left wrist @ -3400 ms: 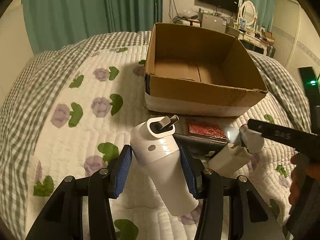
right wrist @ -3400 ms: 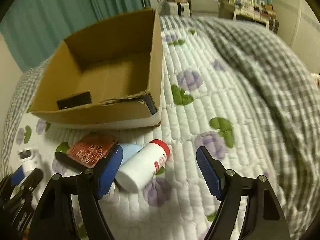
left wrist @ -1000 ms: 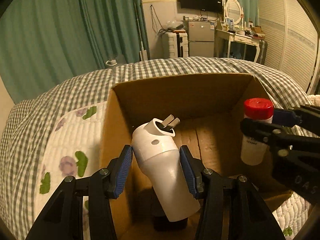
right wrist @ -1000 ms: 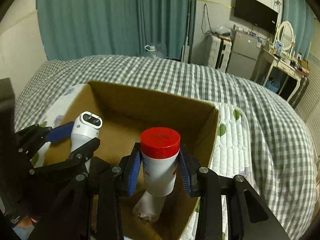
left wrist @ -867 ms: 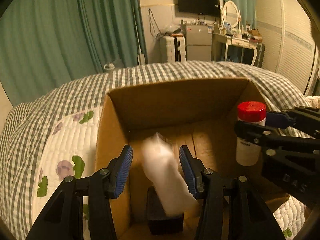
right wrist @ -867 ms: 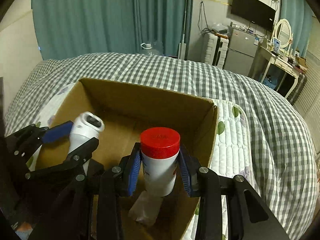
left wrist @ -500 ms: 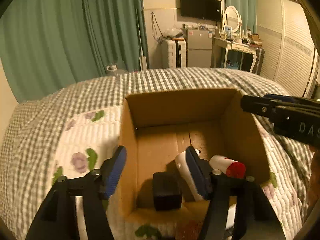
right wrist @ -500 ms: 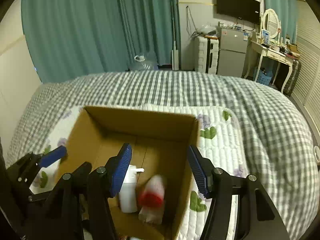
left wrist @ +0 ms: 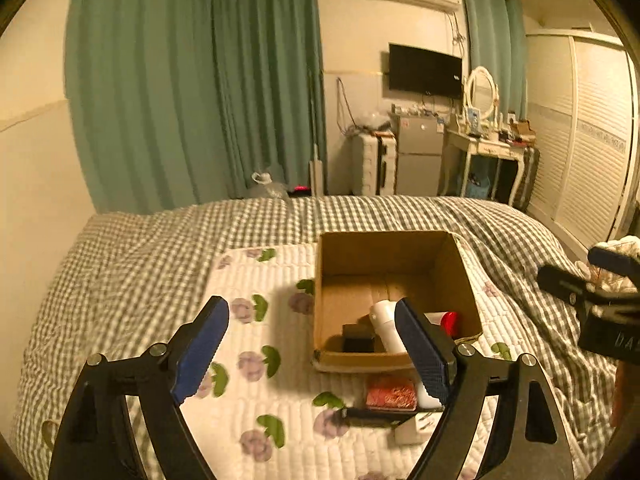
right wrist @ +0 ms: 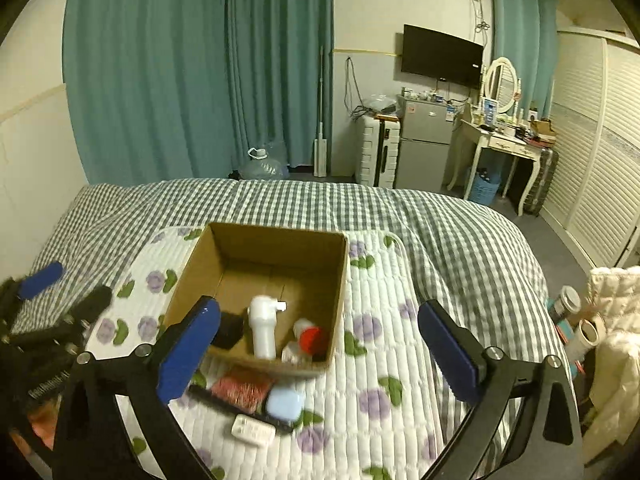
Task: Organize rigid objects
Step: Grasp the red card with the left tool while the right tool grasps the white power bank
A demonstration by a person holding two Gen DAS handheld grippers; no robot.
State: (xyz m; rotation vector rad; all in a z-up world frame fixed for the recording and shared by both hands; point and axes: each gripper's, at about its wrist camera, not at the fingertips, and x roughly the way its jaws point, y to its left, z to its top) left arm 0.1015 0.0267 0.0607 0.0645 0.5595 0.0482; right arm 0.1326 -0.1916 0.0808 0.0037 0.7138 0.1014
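step in hand: looks like the gap between drop-offs; both grippers hang above the open brown cardboard box (right wrist: 224, 264) on the flowery white quilted mat (right wrist: 380, 360), nothing carried
left gripper (left wrist: 312, 344): jaws opening, already wide; only air between the blue pads, box and mat behind them
right gripper (right wrist: 316, 344): jaws opening too, about as wide as they go; nothing between the pads
already in the box: white plastic bottle with a side spout (right wrist: 262, 328) lying on the box floor; red-capped white bottle (right wrist: 310, 336) tipped over beside it; small black block (right wrist: 228, 330) on the other side of the white bottle
still out on the mat: red crinkly flat packet (right wrist: 242, 390), pale blue rounded case (right wrist: 284, 404), small white rectangular plug-like thing (right wrist: 253, 430) and a long thin black stick (right wrist: 224, 400), all bunched just in front of the box's near wall
next move, my guess: drop back down to that bunch, a gripper each; the pieces sit touching, so pads need to straddle one piece without nudging its neighbour; the flat packet looks fiddly to pinch off a soft mat
right view only: the blue case and the full leftover pile; the red cap clear of any finger
left view only: the case hides behind its own right finger; packet (left wrist: 390, 392) and plug just peek out; it does show the right gripper off at the frame edge
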